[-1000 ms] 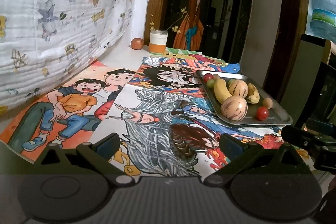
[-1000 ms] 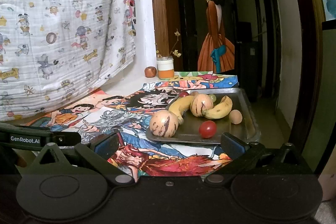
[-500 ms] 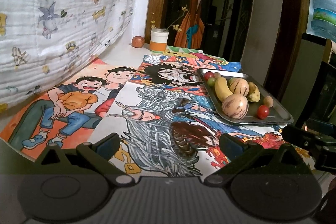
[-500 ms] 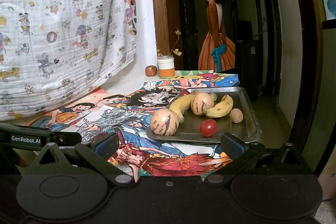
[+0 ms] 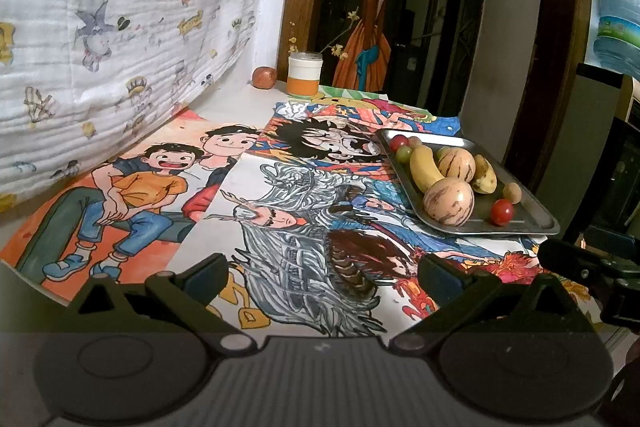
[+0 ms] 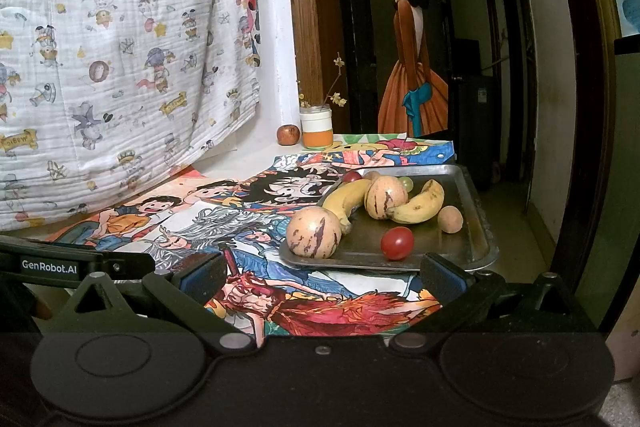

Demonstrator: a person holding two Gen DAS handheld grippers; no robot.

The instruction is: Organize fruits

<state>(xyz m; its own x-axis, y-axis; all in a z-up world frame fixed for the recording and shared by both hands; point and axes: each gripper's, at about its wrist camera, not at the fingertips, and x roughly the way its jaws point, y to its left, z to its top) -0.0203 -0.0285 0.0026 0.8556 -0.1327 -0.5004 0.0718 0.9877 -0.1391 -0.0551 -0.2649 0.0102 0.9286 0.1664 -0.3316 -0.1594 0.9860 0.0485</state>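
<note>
Metal tray (image 6: 470, 223) of mixed fruit, on cartoon posters (image 5: 280, 227) over a table.

Tray contents: two striped melons (image 6: 314, 233) (image 6: 386, 197), the nearer at the front left edge; two bananas (image 6: 346, 199) (image 6: 420, 207) flanking the farther melon; cherry tomato (image 6: 397, 243) at front; small tan fruit (image 6: 450, 219) at right; grapes (image 6: 406, 182) at back. Left gripper (image 5: 324, 273) spread wide, empty, above the posters, left of the tray. Right gripper (image 6: 322, 273) likewise wide, empty, just short of the tray's near edge. Orange-banded jar (image 6: 317, 127) and reddish fruit (image 6: 288, 134) far back by the wall.

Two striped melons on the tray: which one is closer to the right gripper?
The front melon at the metal tray's near-left corner; the other melon sits farther back between the two bananas.
</note>
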